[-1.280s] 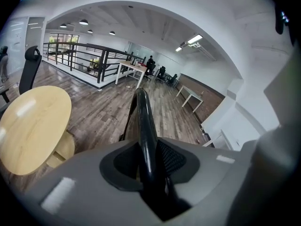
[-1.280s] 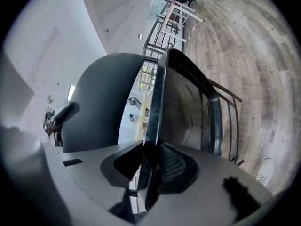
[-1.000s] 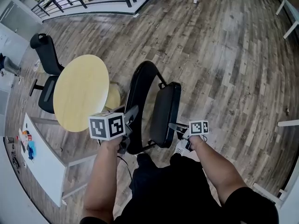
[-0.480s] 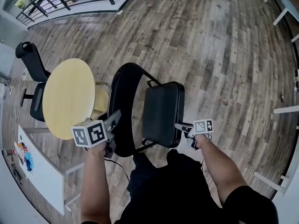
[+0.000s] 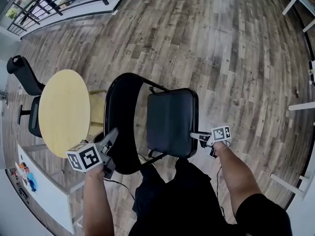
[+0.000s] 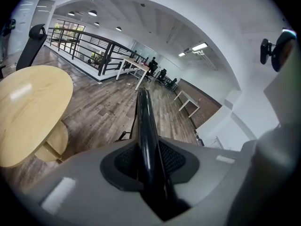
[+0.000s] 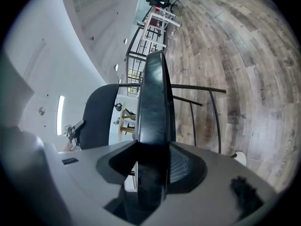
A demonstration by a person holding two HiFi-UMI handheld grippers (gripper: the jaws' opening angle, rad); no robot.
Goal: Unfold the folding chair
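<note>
1. The black frame of the chair is being clamped between the jaws of the left gripper. The tube is being pressed from both sides, with no gap showing.
2. The seat is being held by its edge in the right gripper. Its jaws have just been opening, yet the padded edge is filling the space between them and is being touched on both sides.
3. In the head view, the left gripper is being kept on the near left of the back loop. The right gripper is being kept at the near right corner of the seat.
4. The chair is being stood on the wood floor, just right of the round table and directly in front of the person. The seat is lying close to level, swung well apart from the back loop.
5. The closing part of the unfolding is judged to be in hand, with the seat being pressed down while the frame is being steadied.
6. Next, the seat is probably needing to be pushed down to its stop. Both grips would best be let go only once the legs are sitting flat.
7. No brand or writing is being made out on the chair. Only square markers are being shown on the cubes. A small dark label on the right gripper is too small to be read.
</note>
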